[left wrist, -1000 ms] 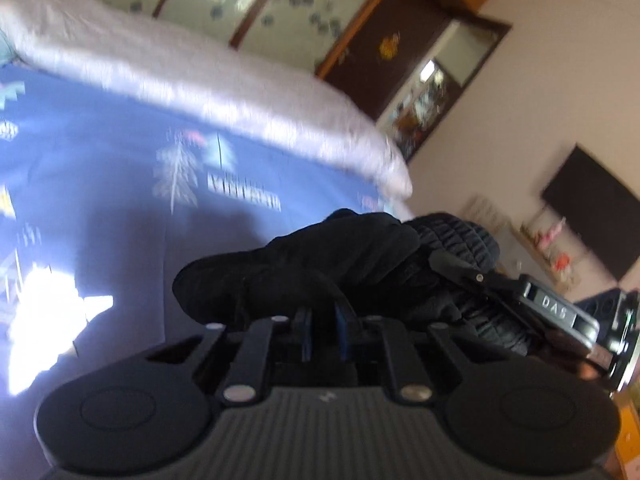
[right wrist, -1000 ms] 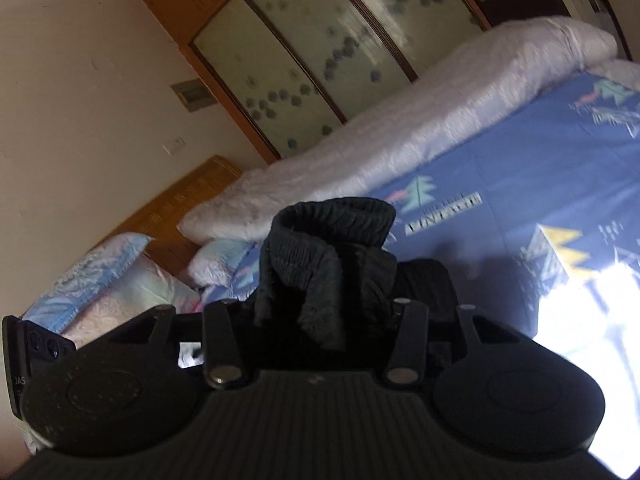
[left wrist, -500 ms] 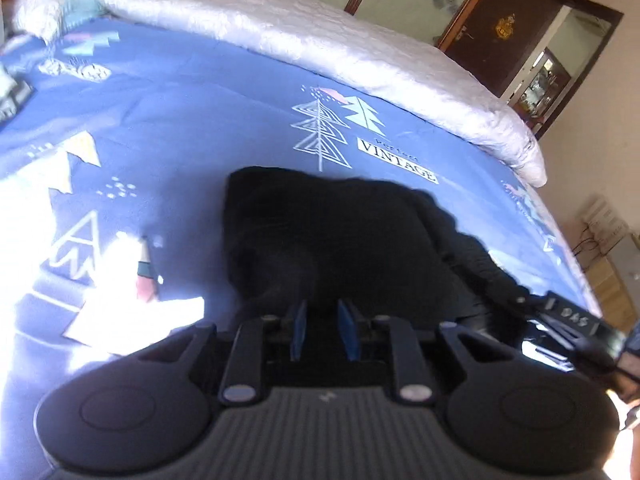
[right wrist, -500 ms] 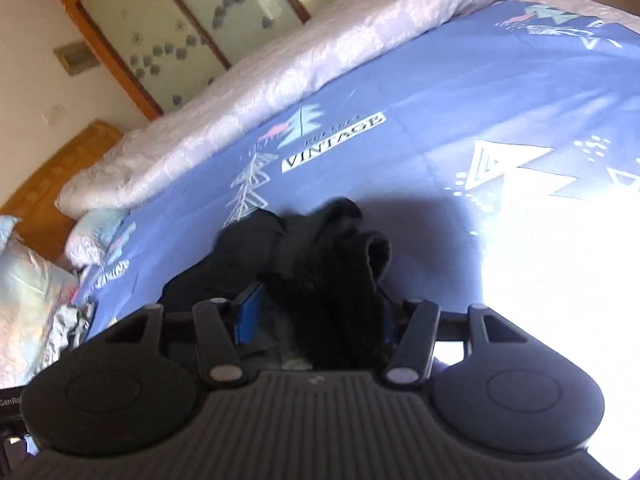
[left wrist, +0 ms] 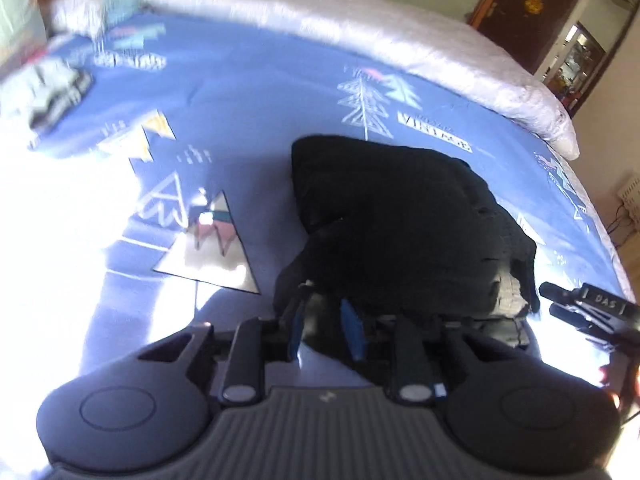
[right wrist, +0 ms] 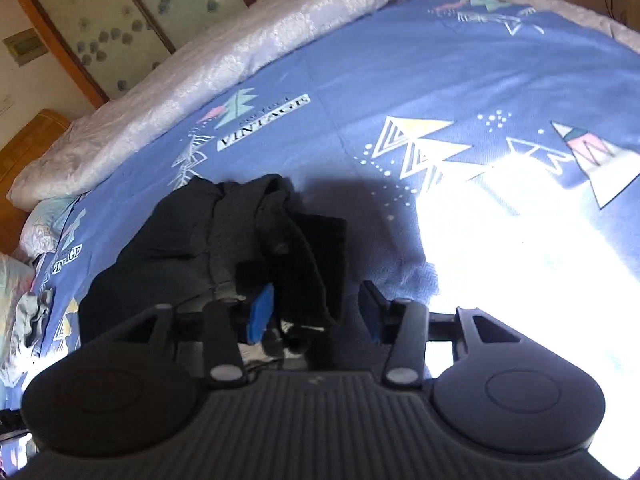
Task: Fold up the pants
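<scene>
The black pants (left wrist: 400,220) lie in a folded bundle on the blue patterned bedsheet (left wrist: 248,92). My left gripper (left wrist: 326,330) sits at the bundle's near edge with its blue-padded fingers (left wrist: 354,330) parted and nothing between them. In the right wrist view the pants (right wrist: 208,240) lie rumpled, with a ribbed edge hanging between my right gripper's (right wrist: 316,312) open fingers (right wrist: 262,312). The pads do not press on the cloth. The right gripper also shows at the right edge of the left wrist view (left wrist: 588,312).
A white quilt (left wrist: 400,40) runs along the far side of the bed. Pillows and a small pile of clothes (left wrist: 52,96) lie at the far left. A wardrobe with glass doors (right wrist: 132,20) stands behind. Bright sunlight washes out part of the sheet (right wrist: 540,240).
Both grippers came down from holding the pants up in the air to the sheet. The pants now rest on the bed. Both sets of fingers have opened and let go of the cloth.
</scene>
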### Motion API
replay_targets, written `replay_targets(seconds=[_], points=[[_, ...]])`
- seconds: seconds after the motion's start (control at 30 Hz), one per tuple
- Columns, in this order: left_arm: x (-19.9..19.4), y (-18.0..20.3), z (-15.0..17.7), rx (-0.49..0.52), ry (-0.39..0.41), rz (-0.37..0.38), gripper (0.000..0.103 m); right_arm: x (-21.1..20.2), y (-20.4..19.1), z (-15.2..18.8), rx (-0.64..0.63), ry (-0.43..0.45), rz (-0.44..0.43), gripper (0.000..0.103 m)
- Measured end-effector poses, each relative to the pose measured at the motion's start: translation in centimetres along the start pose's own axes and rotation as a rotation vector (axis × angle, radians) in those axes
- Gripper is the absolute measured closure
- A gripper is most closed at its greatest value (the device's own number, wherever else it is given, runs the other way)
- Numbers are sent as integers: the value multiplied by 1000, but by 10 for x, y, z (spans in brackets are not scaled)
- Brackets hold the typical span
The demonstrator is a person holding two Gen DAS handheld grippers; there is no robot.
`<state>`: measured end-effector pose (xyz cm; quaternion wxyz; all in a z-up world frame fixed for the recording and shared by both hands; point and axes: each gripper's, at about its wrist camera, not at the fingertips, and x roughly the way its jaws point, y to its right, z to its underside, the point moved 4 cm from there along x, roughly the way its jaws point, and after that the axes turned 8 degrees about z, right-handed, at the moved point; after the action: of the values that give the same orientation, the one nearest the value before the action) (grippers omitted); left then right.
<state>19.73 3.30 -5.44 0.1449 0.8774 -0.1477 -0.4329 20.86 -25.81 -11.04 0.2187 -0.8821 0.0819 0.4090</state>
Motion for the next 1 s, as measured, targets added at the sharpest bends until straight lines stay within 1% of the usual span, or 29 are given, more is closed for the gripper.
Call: replay_targets(seconds=[0.07, 0.13, 0.2, 0.23, 0.3, 0.37, 0.43, 0.47, 0.57, 0.7, 0.77, 0.93, 1.0], points=[[-19, 4, 12, 16, 7, 7, 78, -22, -6, 14, -30, 10, -19, 50], [-34, 8, 27, 22, 5, 20, 78, -43, -15, 36, -79, 9, -31, 49], [-47, 13, 41, 43, 9, 21, 75, -59, -21, 58, -118, 6, -39, 46], [-52, 15, 48, 54, 12, 18, 72, -65, -25, 69, -135, -1, -39, 44], [-64, 22, 64, 83, 13, 8, 68, -75, -30, 90, -164, -16, -33, 40], [-74, 26, 78, 109, 19, -1, 68, -85, -34, 108, -192, -33, -24, 39], [-82, 28, 92, 120, 24, -5, 67, -93, -37, 120, -205, -42, -10, 35], [-87, 28, 98, 123, 26, -6, 66, -97, -37, 125, -207, -42, -5, 32], [-98, 28, 112, 129, 39, -20, 62, -110, -39, 134, -224, -32, 14, 29], [-107, 29, 126, 142, 47, -22, 60, -126, -41, 148, -246, -17, 37, 20], [-111, 31, 132, 149, 53, -18, 59, -131, -42, 151, -251, -10, 42, 17], [-119, 38, 144, 175, 61, -15, 53, -144, -45, 158, -282, 17, 89, 14], [-122, 42, 147, 191, 68, -17, 51, -148, -45, 159, -281, 30, 97, 9]])
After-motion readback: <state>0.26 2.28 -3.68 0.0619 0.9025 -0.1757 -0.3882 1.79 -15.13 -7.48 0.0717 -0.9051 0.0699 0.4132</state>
